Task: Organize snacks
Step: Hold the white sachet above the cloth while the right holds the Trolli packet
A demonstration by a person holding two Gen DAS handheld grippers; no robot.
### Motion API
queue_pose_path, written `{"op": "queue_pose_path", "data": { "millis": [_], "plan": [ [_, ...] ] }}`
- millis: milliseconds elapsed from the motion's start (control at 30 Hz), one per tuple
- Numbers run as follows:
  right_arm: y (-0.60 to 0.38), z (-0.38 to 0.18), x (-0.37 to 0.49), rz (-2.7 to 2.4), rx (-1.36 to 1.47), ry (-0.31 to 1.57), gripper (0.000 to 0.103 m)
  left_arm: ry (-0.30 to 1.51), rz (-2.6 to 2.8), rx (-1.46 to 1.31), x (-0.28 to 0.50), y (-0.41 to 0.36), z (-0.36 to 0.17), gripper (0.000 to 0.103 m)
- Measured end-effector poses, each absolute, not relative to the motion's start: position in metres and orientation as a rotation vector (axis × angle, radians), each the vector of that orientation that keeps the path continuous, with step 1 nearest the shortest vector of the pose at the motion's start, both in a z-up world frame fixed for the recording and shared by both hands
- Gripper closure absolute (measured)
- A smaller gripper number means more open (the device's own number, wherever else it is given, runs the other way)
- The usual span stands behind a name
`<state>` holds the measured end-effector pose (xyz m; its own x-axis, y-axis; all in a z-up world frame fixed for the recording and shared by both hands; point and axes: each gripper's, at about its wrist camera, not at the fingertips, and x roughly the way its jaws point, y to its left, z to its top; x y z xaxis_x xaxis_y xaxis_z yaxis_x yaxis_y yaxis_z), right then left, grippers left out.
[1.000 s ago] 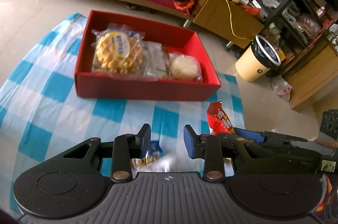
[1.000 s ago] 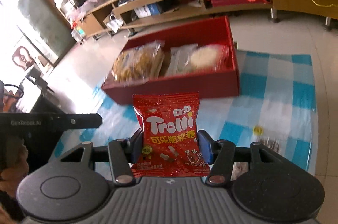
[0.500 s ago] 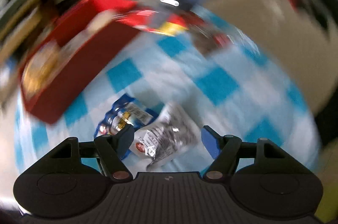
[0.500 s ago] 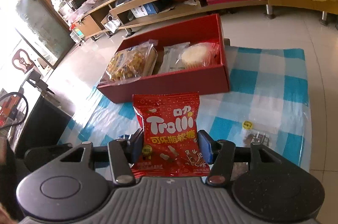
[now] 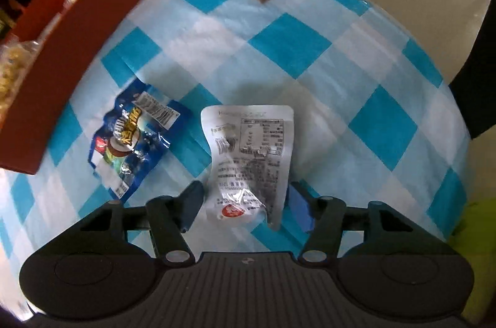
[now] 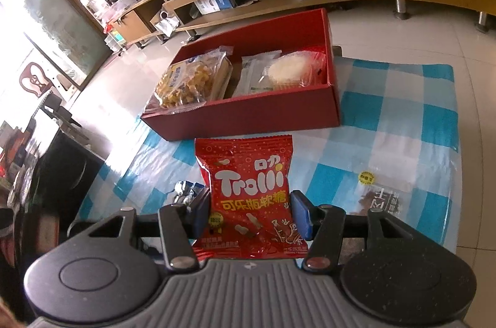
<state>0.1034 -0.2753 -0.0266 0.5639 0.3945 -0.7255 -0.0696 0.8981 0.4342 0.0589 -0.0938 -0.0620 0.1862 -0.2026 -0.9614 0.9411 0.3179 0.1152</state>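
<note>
The silver packet [image 5: 248,154] lies between the closing jaws of the downward-pointing left hand-held gripper [image 5: 245,205]; the right hand-held gripper [image 6: 249,215] clamps the red Trolli bag [image 6: 248,191].

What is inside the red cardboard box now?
Inside the red cardboard box: a clear bag of yellow puffed snacks on the left, a flat pale packet in the middle, and a wrapped round white cake on the right. The box floor beneath them is covered.

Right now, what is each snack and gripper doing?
Red candy bag: upright, squeezed in the right gripper.
Silver packet: flat on the cloth, left gripper closing around it.
Blue packet: loose on the cloth.
Red box: open, holding snacks.
</note>
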Motion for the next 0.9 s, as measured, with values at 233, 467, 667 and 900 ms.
{"op": "queue_pose_path", "data": {
  "millis": [233, 467, 667, 900],
  "plan": [
    [-0.267, -0.026, 0.094, 0.291, 0.349, 0.941, 0.048, 1.135, -0.84, 0.706, 0.068, -0.104, -0.059, 0.038],
    [-0.275, -0.017, 0.089, 0.282, 0.372, 0.899, 0.048, 1.135, -0.756, 0.667, 0.06, -0.103, -0.048, 0.055],
    [-0.275, -0.012, 0.087, 0.28, 0.37, 0.882, 0.048, 1.166, -0.749, 0.57, 0.064, -0.094, -0.042, 0.057],
    [-0.273, -0.011, 0.087, 0.29, 0.364, 0.878, 0.048, 1.175, -0.745, 0.557, 0.057, -0.099, -0.051, 0.047]
  ]
}}
